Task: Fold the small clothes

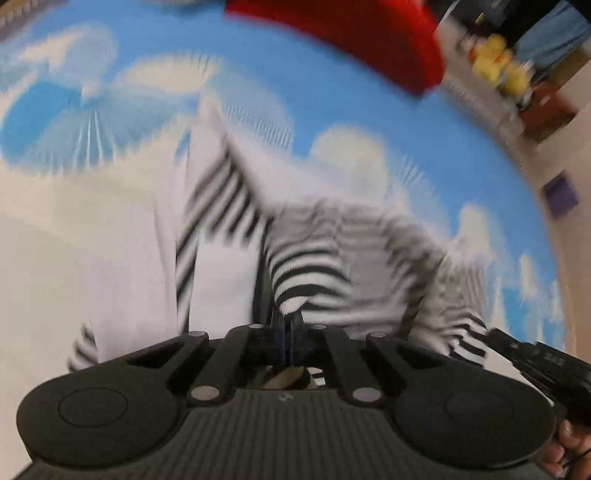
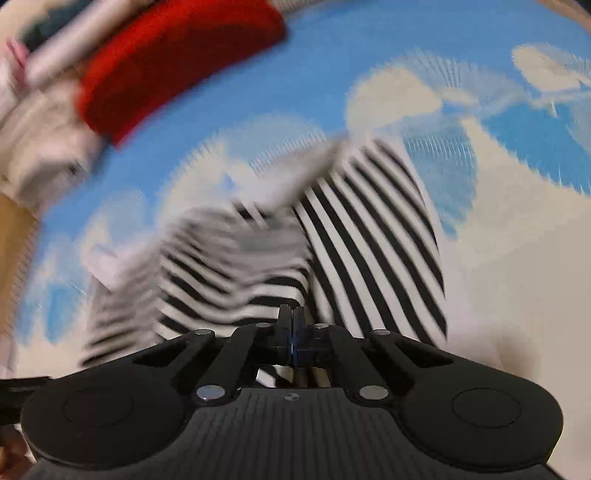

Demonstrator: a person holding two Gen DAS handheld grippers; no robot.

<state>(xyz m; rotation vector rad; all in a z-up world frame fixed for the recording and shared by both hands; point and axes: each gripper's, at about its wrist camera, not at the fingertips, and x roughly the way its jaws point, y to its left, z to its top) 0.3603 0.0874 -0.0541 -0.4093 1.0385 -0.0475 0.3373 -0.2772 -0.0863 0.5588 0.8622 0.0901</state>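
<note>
A black-and-white striped garment (image 1: pixel 306 273) hangs over a blue cloth printed with white clouds (image 1: pixel 332 110). My left gripper (image 1: pixel 286 325) is shut on an edge of the striped garment and holds it up. My right gripper (image 2: pixel 291 321) is shut on another edge of the same garment (image 2: pixel 369 236). Both views are blurred by motion. The right gripper's body (image 1: pixel 535 362) shows at the lower right of the left wrist view.
A folded red garment (image 1: pixel 351 33) lies at the far side of the cloud cloth; it also shows in the right wrist view (image 2: pixel 166 62). A pale garment (image 2: pixel 40 147) lies left of it. Yellow objects (image 1: pixel 498 62) sit on furniture beyond the cloth's edge.
</note>
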